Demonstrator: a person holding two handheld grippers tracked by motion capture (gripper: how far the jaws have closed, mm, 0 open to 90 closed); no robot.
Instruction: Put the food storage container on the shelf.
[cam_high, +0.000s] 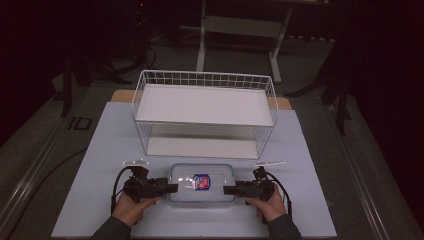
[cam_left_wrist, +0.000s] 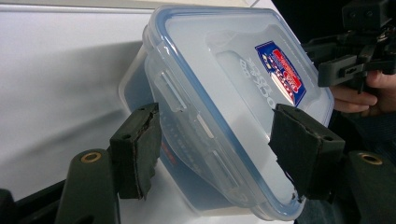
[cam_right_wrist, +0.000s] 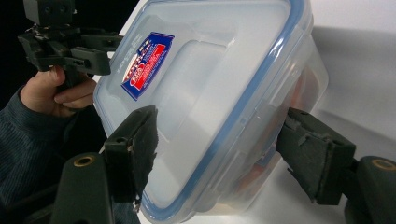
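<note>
Item one, my left gripper (cam_high: 172, 188): jaws apart, straddling the left end of the plastic container (cam_high: 202, 182), pads not pressing. Item two, the container: lid on, blue seal, red-and-blue label (cam_high: 201, 181), resting on the white table (cam_high: 100, 150) before the wire rack (cam_high: 205, 112). Item three, my right gripper (cam_high: 227, 190): jaws wide, flanking the right end.

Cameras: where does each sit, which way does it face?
High view: above the person's side, looking forward and down at the clear lidded plastic box and white wire shelf rack; both hands show.
Left gripper view: rides the left gripper, jaws astride the box's end.
Right gripper view: on the right gripper, likewise.
Shared: the box's red-blue label.
</note>
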